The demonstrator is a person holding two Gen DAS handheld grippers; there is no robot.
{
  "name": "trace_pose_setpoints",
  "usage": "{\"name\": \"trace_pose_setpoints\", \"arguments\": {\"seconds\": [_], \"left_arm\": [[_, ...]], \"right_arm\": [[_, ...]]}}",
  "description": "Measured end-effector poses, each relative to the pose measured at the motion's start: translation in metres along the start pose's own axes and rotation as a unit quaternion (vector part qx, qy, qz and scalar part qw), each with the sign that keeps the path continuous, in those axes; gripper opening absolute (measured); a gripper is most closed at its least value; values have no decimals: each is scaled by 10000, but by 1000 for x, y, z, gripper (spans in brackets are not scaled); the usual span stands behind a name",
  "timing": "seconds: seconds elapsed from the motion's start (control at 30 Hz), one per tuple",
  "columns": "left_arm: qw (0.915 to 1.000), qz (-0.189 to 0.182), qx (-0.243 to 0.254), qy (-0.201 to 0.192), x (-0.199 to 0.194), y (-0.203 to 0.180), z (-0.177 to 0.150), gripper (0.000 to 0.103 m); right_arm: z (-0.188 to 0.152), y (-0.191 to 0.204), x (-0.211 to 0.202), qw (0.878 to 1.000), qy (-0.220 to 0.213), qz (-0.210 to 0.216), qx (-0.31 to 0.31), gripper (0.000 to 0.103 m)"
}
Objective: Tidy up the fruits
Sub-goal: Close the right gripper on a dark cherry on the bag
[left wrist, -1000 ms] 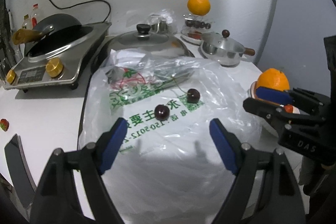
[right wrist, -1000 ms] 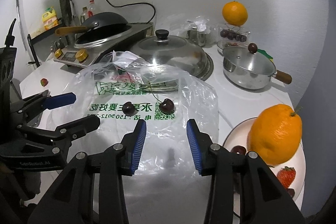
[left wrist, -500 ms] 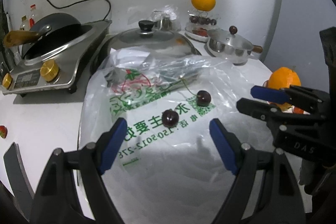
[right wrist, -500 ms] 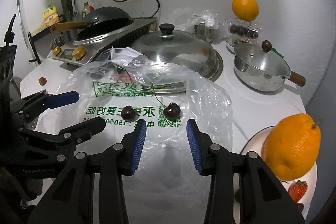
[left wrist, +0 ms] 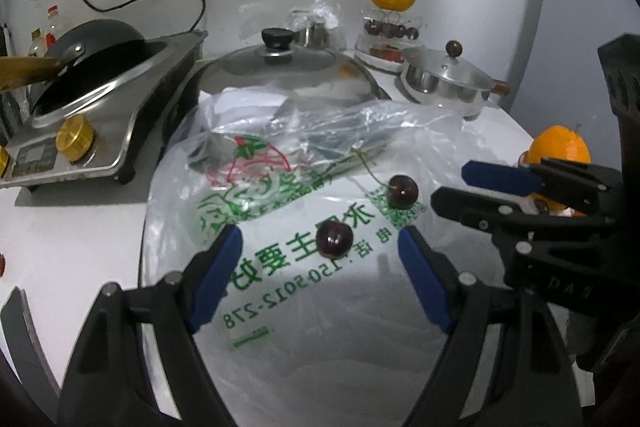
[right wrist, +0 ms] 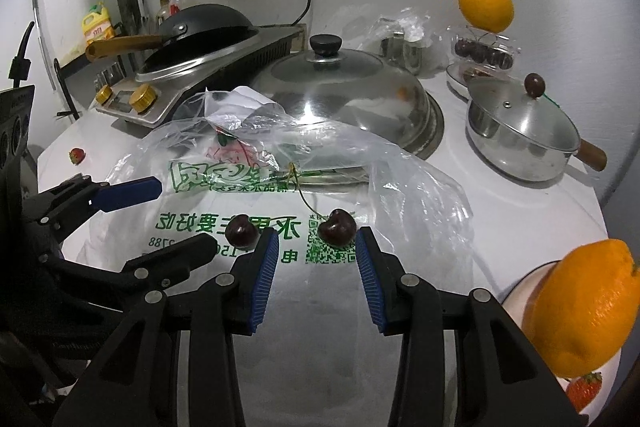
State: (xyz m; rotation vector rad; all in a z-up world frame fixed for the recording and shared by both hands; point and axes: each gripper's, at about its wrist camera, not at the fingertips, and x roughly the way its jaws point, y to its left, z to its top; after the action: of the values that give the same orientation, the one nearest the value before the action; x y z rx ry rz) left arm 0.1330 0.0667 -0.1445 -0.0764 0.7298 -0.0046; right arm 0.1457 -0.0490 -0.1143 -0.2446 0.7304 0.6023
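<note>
Both grippers have come forward and lower over the bag [left wrist: 320, 327] since a second ago: the two cherries now sit larger and closer to the pads in each view, and the orange [right wrist: 584, 311] at the right has slid toward the picture's edge. The left gripper [left wrist: 320, 247] is spread wide, holding nothing, with the stemless cherry [left wrist: 334, 238] just ahead, between its fingertips. The right gripper [right wrist: 316, 247] stands narrower, also holding nothing; the stemmed cherry [right wrist: 337, 226] lies just ahead of its right pad, apart from both pads, while the stemless one touches or nearly touches the outside of its left pad.

Both cherries lie on the flat printed part of the bag, close together. Behind them the bag rumples up against a domed lid [right wrist: 340, 87]. The right gripper's fingers reach in beside the stemmed cherry in the left view, so the space between the two grippers is tight. The bag nearer the cameras is bare.
</note>
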Motion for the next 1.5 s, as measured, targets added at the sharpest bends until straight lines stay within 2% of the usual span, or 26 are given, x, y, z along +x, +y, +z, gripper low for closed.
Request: {"name": "trace_pose_setpoints", "arguments": {"seconds": [0.17,0.37,1.17,1.23,1.43,1.5], "left_arm": [[10000,-1,9,67,12,4,2,81],[9998,-51,54,203,26,7,2,73],[9982,-221,48,548,54,15,5,72],[9980,-215,81,592,55,13,5,72],[9972,-146,211,707,59,8,4,72],[9968,-118,272,749,62,6,4,64]], "right_arm": [[2,-3,13,10000,92,-19,29,42],[6,-6,26,9998,205,-52,58,42],[9,-9,68,9975,672,-200,82,42],[8,-9,70,9973,702,-198,64,37],[7,-11,69,9976,675,-136,99,32],[7,-11,68,9978,654,-104,95,32]]}}
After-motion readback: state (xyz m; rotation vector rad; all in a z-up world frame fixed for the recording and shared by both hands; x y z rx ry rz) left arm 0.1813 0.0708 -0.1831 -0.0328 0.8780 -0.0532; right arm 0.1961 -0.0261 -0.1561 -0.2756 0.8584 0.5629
